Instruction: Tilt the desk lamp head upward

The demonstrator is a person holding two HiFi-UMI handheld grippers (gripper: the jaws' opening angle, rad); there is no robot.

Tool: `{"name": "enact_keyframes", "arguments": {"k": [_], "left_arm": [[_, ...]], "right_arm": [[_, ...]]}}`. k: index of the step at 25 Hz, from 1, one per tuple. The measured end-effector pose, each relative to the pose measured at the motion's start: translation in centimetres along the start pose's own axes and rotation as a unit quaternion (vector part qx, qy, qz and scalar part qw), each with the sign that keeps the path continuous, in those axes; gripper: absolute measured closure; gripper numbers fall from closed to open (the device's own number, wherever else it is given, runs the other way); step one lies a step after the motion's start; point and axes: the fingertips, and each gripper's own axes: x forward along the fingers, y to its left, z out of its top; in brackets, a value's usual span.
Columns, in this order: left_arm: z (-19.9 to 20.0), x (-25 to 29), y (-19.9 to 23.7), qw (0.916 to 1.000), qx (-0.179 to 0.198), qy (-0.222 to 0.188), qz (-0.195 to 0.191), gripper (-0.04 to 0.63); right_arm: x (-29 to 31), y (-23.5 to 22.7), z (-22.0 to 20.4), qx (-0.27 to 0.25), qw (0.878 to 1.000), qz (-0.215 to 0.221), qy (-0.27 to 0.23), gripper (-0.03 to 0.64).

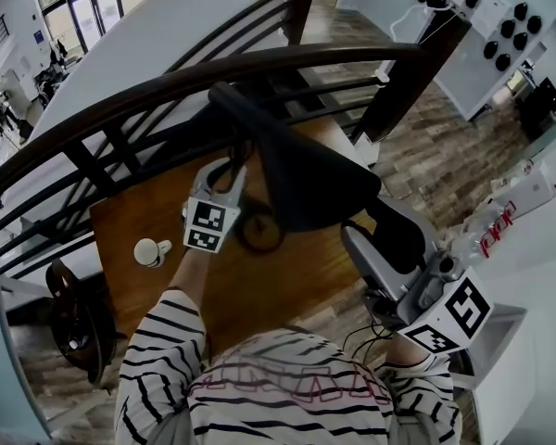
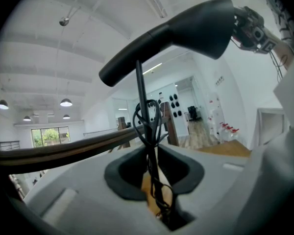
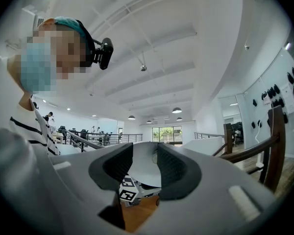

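Note:
The black desk lamp stands on a wooden table (image 1: 148, 221), with its broad head (image 1: 306, 179) over the round base (image 1: 259, 228). In the left gripper view the head (image 2: 186, 31) sits atop a thin stem (image 2: 140, 89) wrapped with cable. My left gripper (image 1: 233, 170) (image 2: 149, 173) is shut on that stem, which runs straight up between the pads. My right gripper (image 1: 375, 237) (image 3: 143, 168) is open at the head's near right edge, its jaws pointing up at the ceiling. A pale surface shows beyond its pads, and nothing is pinched.
A dark curved wooden railing (image 1: 167, 86) runs behind the table. A small white object (image 1: 150, 251) lies on the table's left part. A dark chair (image 1: 69, 313) stands at the lower left. A white wall panel with black knobs (image 1: 500, 26) is at the far right.

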Motion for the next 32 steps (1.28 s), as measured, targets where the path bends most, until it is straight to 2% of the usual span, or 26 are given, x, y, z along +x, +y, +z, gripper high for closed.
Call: {"name": "enact_keyframes", "arguments": {"k": [11, 16, 21, 32], "left_arm": [[0.5, -1.8, -0.3, 0.9999, -0.011, 0.01, 0.004, 0.511], [1.5, -4.6, -0.9, 1.0, -0.008, 0.002, -0.003, 0.499], [1.6, -7.5, -2.0, 0.9998, -0.009, 0.001, -0.016, 0.499], [2.2, -13.8, -4.4, 0.9993, -0.009, -0.006, -0.036, 0.499]], "right_arm": [[-1.6, 0.4, 0.9, 0.005, 0.999, -0.024, -0.041, 0.457], [-2.3, 0.8, 0.0, 0.008, 0.998, -0.051, -0.039, 0.457], [-2.8, 1.6, -1.2, 0.034, 0.996, -0.066, -0.046, 0.457], [-4.7, 5.4, -2.9, 0.042, 0.993, -0.103, -0.047, 0.457]]}}
